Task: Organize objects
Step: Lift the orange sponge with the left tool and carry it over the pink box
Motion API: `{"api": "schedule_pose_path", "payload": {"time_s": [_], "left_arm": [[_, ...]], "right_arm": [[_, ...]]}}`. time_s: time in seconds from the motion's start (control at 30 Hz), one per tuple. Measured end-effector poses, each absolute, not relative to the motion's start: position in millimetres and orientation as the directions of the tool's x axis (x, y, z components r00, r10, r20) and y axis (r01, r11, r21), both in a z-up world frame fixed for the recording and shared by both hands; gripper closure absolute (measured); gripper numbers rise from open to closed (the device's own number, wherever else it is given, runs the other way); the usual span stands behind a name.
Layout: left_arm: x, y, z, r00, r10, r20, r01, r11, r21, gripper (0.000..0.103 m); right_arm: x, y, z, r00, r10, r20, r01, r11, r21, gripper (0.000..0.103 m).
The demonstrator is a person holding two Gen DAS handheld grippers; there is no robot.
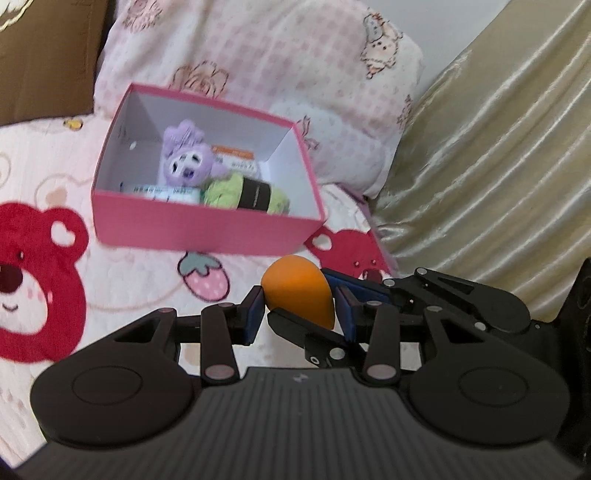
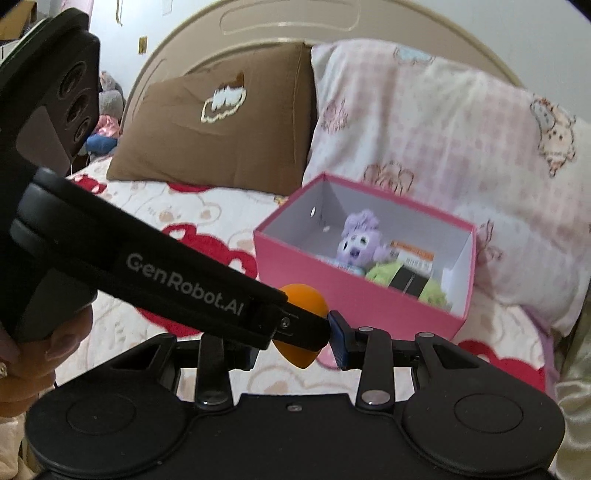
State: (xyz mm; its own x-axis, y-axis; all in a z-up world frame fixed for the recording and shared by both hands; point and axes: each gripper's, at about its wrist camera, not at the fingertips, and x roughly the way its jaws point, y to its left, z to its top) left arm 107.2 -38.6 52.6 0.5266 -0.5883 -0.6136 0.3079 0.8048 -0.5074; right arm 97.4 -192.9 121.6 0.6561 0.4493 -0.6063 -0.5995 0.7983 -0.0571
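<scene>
An orange egg-shaped sponge sits between the blue pads of my left gripper, which is shut on it above the bedspread. The right gripper's fingers cross in from the right and bracket the same sponge. In the right wrist view the sponge lies between my right gripper's pads, with the left gripper's body across it; whether the right pads press it is unclear. A pink box holds a purple plush toy, a green roll and small packets. It also shows in the right wrist view.
A pink patterned pillow leans behind the box, a brown pillow to its left against the headboard. A gold satin curtain hangs at the right. The bedspread has red bear and strawberry prints.
</scene>
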Motion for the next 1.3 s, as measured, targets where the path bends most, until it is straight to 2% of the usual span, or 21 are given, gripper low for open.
{"api": "schedule_pose_path", "payload": {"time_s": [0.5, 0.63, 0.7, 1.03, 1.3], "left_arm": [[153.5, -51.7, 97.6, 0.536, -0.609, -0.584, 0.320, 0.787, -0.527, 0.063], [170.4, -58.8, 100.7, 0.531, -0.594, -0.604, 0.310, 0.800, -0.513, 0.063], [179.8, -63.1, 100.6, 0.527, -0.593, -0.608, 0.312, 0.801, -0.511, 0.063], [234.6, -87.8, 100.8, 0.562, -0.576, -0.594, 0.306, 0.811, -0.498, 0.063], [287.9, -91.9, 75.4, 0.565, -0.541, -0.623, 0.256, 0.833, -0.490, 0.063]], "right_arm": [[137.5, -212.1, 151.7, 0.692, 0.504, -0.516, -0.604, 0.797, -0.031, 0.060], [154.2, -222.9, 146.4, 0.707, 0.518, -0.481, -0.552, 0.830, 0.083, 0.060], [160.2, -225.0, 143.5, 0.722, 0.510, -0.467, -0.532, 0.841, 0.096, 0.060], [219.4, -237.4, 152.0, 0.717, 0.487, -0.498, -0.507, 0.855, 0.106, 0.060], [286.6, -232.5, 134.9, 0.631, 0.513, -0.582, -0.556, 0.822, 0.122, 0.060]]}}
